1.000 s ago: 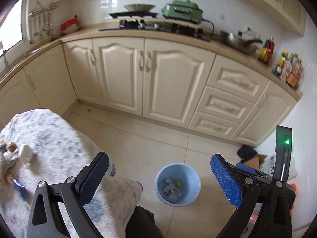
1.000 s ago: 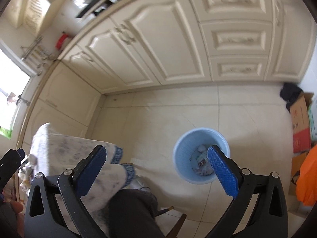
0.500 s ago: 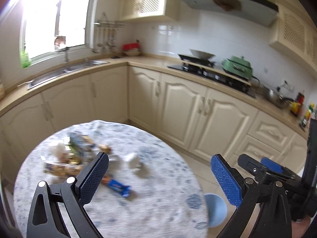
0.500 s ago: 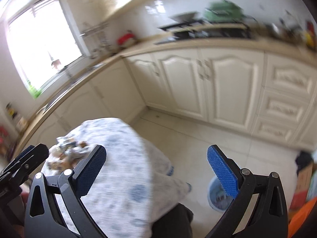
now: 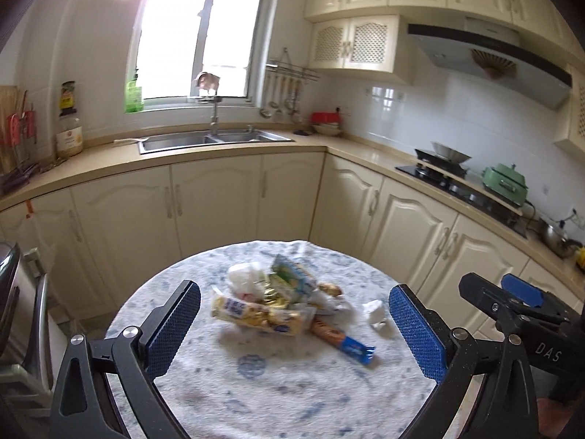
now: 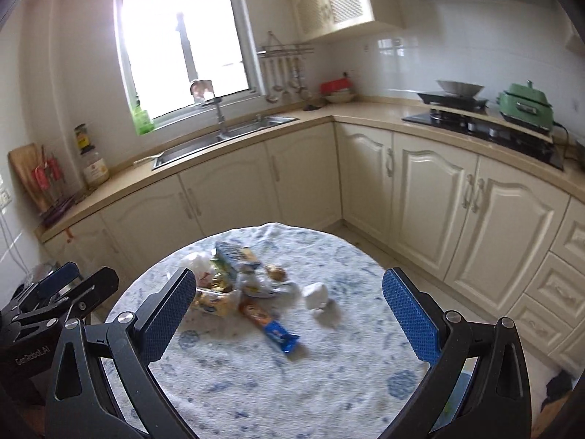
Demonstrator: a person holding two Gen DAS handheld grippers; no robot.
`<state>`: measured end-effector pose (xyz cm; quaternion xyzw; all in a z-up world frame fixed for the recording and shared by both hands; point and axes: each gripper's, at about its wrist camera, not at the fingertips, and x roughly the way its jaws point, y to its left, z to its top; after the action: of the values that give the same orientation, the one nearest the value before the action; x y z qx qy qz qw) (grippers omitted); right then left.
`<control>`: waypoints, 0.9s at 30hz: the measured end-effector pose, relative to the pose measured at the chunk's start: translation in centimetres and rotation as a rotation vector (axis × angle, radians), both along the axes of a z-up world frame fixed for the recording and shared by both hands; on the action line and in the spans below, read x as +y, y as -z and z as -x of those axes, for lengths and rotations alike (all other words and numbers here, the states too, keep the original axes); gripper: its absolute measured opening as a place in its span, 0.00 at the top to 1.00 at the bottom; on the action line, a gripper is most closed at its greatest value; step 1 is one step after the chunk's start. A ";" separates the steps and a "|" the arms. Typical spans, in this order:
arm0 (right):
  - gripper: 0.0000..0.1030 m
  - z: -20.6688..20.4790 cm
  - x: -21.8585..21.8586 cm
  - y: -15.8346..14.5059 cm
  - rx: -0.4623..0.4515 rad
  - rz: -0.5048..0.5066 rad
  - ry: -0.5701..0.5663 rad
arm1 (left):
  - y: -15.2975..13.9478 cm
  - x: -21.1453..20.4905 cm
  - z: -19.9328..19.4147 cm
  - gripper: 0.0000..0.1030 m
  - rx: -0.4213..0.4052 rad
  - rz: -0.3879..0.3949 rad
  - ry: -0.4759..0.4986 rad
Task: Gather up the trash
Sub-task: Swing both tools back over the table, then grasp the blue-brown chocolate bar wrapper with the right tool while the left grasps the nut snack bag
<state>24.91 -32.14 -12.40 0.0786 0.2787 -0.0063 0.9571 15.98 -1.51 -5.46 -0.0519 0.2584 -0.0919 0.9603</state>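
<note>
A heap of snack wrappers (image 5: 272,301) (image 6: 228,281) lies on a round table with a blue-patterned white cloth (image 5: 278,384) (image 6: 285,376). An orange and blue bar wrapper (image 5: 342,340) (image 6: 272,325) sticks out toward me. A crumpled white tissue (image 5: 374,312) (image 6: 316,294) rests to the right of the heap. My left gripper (image 5: 294,333) hangs open above the near part of the table, nothing between its fingers. My right gripper (image 6: 290,320) is open too, level with the heap and empty. Each gripper shows at the edge of the other's view.
Cream kitchen cabinets (image 5: 219,205) (image 6: 438,197) wrap around behind the table, with a steel sink (image 5: 212,139) under the window and a stove (image 6: 486,124) to the right. A metal appliance (image 5: 14,311) stands at the left edge.
Both views have swung up from the blue bin on the floor to the table top. The wrapper heap is now central in both. Both grippers stayed open and empty.
</note>
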 end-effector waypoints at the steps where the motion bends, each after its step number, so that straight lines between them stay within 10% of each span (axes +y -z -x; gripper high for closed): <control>1: 0.00 -0.3 0.8 0.2 0.006 0.011 -0.017 | 0.3 0.6 0.5 0.01 0.008 0.003 -0.011; 14: 0.03 -6.1 3.9 8.7 0.216 0.067 -0.161 | 1.7 2.2 -2.9 0.01 0.105 -0.006 -0.117; 27: 0.54 -12.5 4.5 18.0 0.429 0.126 -0.267 | 6.0 1.0 -11.9 0.01 0.280 0.002 -0.127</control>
<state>37.37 -27.65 -30.38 -0.0217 0.4824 0.0863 0.8714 27.83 -0.48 -11.43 -0.0816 0.3859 -0.0229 0.9186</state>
